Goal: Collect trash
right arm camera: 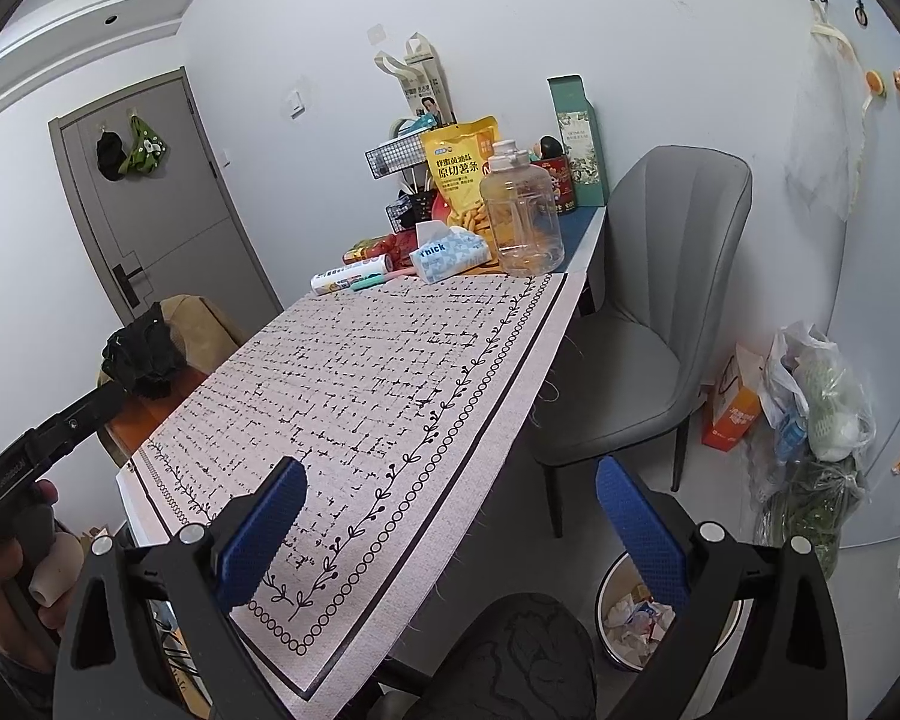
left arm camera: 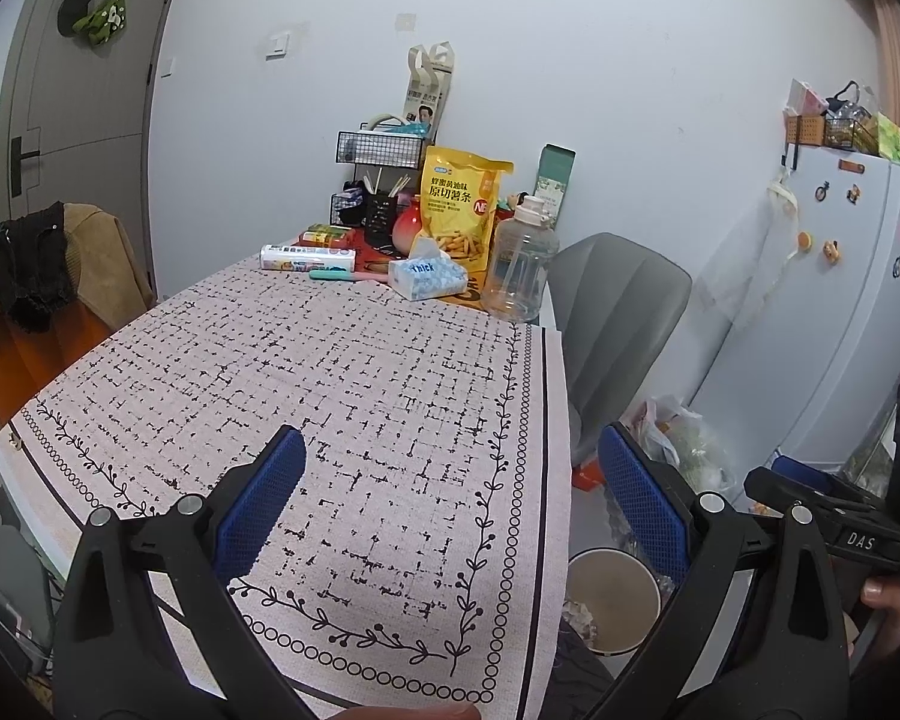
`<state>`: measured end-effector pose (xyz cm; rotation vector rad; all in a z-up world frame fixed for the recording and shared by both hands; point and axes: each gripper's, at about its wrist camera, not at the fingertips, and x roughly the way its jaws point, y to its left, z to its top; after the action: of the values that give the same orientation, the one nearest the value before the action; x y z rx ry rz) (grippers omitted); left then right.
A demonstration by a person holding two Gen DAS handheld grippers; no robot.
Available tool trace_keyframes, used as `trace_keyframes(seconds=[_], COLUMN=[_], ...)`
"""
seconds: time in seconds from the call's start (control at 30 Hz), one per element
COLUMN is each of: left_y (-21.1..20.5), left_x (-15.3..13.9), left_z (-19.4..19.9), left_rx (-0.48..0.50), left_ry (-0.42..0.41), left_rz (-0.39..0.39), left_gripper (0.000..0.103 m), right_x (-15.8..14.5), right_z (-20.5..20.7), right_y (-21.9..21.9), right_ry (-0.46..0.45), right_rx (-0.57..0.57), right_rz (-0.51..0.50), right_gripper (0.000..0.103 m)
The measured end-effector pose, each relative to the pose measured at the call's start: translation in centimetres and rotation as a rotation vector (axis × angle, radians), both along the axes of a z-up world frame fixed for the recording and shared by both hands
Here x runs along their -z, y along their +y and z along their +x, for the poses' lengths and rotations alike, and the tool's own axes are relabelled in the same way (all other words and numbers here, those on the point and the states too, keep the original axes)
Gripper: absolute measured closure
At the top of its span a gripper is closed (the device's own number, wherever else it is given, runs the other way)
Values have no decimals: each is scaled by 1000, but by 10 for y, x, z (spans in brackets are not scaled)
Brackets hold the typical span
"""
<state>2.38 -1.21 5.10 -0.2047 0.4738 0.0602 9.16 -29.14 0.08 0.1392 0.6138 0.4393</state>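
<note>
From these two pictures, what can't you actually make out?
- Waste bin: partly hidden by the right claw in the right view; the left view shows only its rim.
- Wire rack contents: too small and blocked by the yellow snack bag.
- Floor bags: contents blurred through plastic.

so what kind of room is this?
Most likely a small home dining corner: a table under a patterned cloth, a fridge with magnets, a grey chair, and a trash bin on the floor.

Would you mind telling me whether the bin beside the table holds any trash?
Yes: the bin holds crumpled paper and wrappers, seen through its open top in the right wrist view.
</note>
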Motion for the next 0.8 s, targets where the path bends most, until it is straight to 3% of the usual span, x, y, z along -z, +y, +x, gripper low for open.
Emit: trace_keyframes(seconds=[0.8], left_y=[-9], left_x=[9], left_z=[7], left_rx=[20], left_ry=[34], left_rz=[22], left_gripper=[6], right_x=[6], right_z=[1], right_y=[0], right_ry=[16], right_rx=[12], right_rz=[-5], right_gripper=[8])
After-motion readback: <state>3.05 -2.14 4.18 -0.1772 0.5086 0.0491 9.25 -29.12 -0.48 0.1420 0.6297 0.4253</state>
